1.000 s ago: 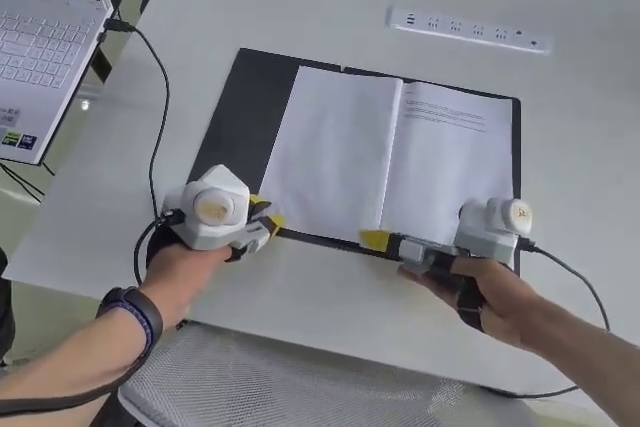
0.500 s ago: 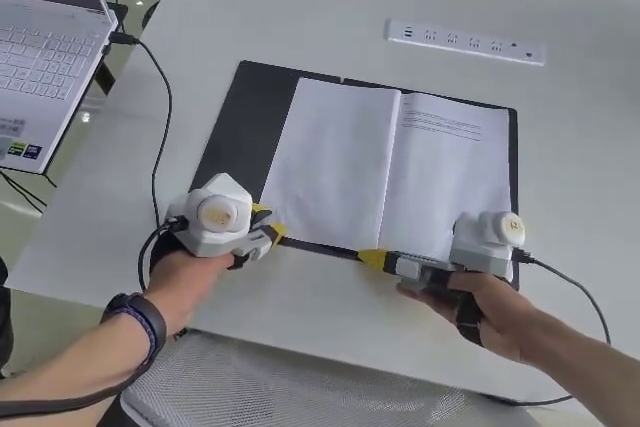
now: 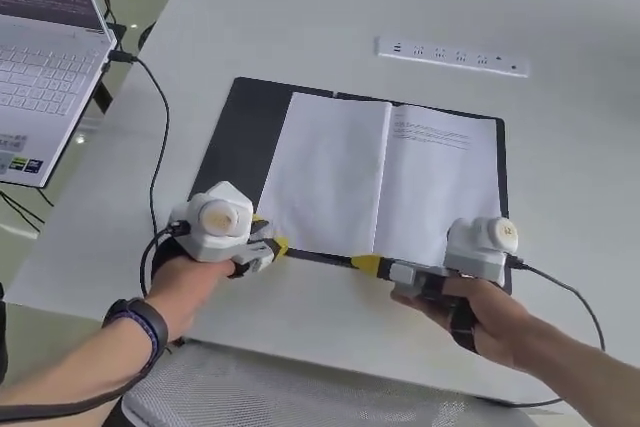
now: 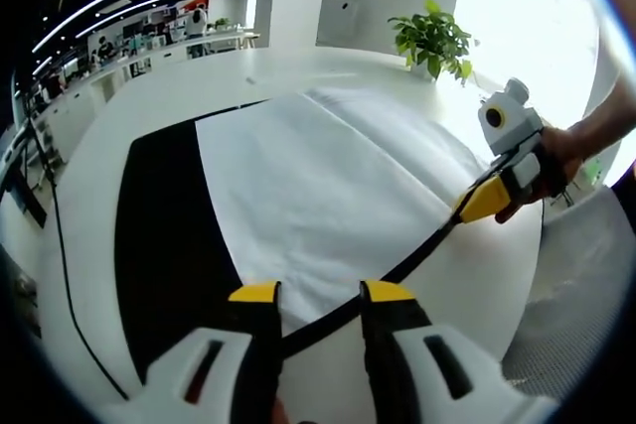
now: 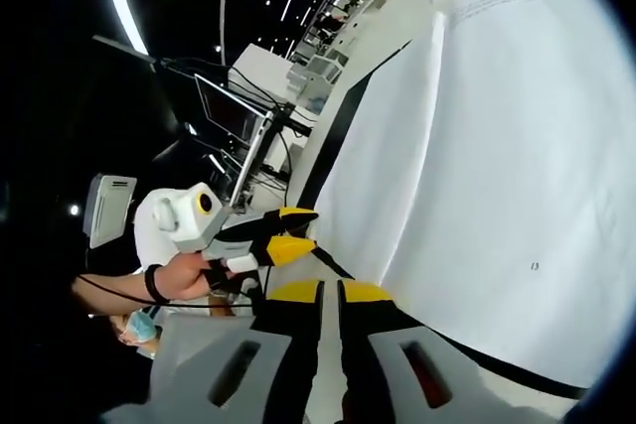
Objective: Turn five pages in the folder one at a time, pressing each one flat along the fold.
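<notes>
We see the open folder [image 3: 236, 137] lying near the tabletop's [image 3: 300, 7] front edge, the left gripper [image 3: 275, 245], jaws apart, at its near left corner and the right gripper [image 3: 366, 264], jaws together, at its near edge below the fold.

The right gripper [image 5: 329, 291], jaws almost touching, sits at the open folder [image 5: 497, 146], left gripper [image 5: 296, 229] nearby.

A small "13" on the right-hand page [image 5: 517, 146] (other print too blurred)
</notes>
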